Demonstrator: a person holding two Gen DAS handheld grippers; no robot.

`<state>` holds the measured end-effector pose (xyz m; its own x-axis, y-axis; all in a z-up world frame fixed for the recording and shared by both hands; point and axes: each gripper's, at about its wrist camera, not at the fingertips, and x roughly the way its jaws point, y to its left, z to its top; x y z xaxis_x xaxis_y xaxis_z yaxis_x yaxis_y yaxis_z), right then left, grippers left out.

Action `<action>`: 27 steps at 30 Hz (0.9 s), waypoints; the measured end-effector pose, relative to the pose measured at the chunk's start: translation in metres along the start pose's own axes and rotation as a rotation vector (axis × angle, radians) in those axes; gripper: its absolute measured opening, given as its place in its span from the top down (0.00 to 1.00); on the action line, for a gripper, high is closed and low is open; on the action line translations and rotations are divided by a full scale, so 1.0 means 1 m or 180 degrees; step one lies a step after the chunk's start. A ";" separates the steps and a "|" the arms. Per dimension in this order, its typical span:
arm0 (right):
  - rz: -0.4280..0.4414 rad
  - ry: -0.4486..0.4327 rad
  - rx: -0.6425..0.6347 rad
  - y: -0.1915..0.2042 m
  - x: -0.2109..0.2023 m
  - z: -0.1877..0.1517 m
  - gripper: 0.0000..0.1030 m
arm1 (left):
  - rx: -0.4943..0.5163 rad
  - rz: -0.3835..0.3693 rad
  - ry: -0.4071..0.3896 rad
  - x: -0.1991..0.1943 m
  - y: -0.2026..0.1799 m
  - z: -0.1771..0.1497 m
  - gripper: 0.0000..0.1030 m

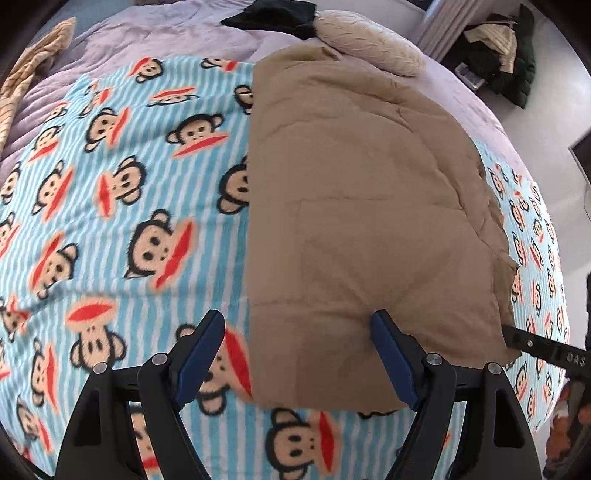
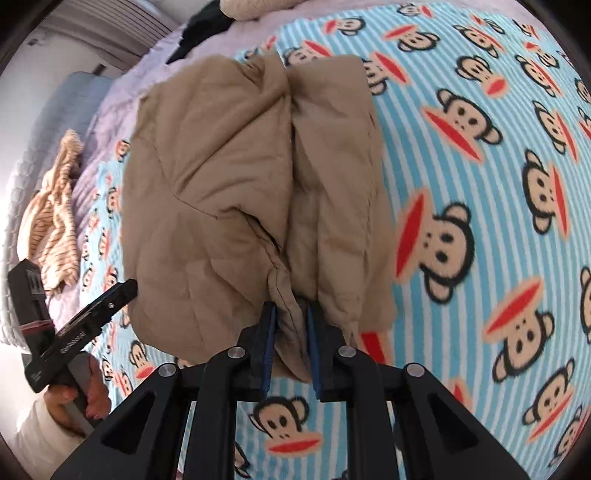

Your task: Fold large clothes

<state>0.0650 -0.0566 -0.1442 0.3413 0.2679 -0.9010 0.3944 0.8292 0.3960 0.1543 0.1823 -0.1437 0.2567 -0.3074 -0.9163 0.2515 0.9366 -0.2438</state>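
Note:
A large tan padded garment point(image 1: 362, 206) lies folded lengthwise on a blue striped monkey-print blanket point(image 1: 122, 206). My left gripper point(image 1: 297, 319) hovers open over the garment's near left edge, one finger above the blanket and the other above the tan cloth, with nothing pinched. In the right wrist view the garment point(image 2: 207, 192) bunches into a ridge. My right gripper point(image 2: 291, 308) is shut on a fold of its near edge, and cloth hangs between the pads. The left gripper point(image 2: 92, 317) shows there at the lower left, held by a hand point(image 2: 74, 400).
The blanket point(image 2: 480, 184) covers a lavender bedspread point(image 1: 147, 33). A cream pillow point(image 1: 369, 40) and a dark garment point(image 1: 273, 16) lie at the far end. A striped beige garment point(image 2: 55, 221) is bunched on the bedspread. Clothes are piled on the floor point(image 1: 502, 51) beyond the bed.

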 end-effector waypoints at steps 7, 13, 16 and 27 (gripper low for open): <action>-0.0045 0.0014 0.0041 0.004 -0.026 -0.009 0.82 | 0.0129 0.0108 0.0057 -0.022 -0.009 -0.006 0.21; -0.0060 -0.0038 0.0174 0.005 -0.045 -0.020 0.82 | 0.0238 0.0134 0.0111 -0.042 -0.018 -0.015 0.21; -0.0011 -0.0060 0.0204 0.006 -0.052 -0.026 0.82 | 0.0272 0.0143 0.0095 -0.050 -0.023 -0.018 0.21; -0.0007 -0.0009 0.0133 -0.003 -0.064 -0.047 0.81 | 0.0218 0.0243 0.0170 -0.059 -0.045 -0.044 0.21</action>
<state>0.0015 -0.0530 -0.0964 0.3427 0.2647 -0.9014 0.4305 0.8086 0.4010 0.0874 0.1659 -0.0927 0.2278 -0.2246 -0.9475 0.2969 0.9427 -0.1521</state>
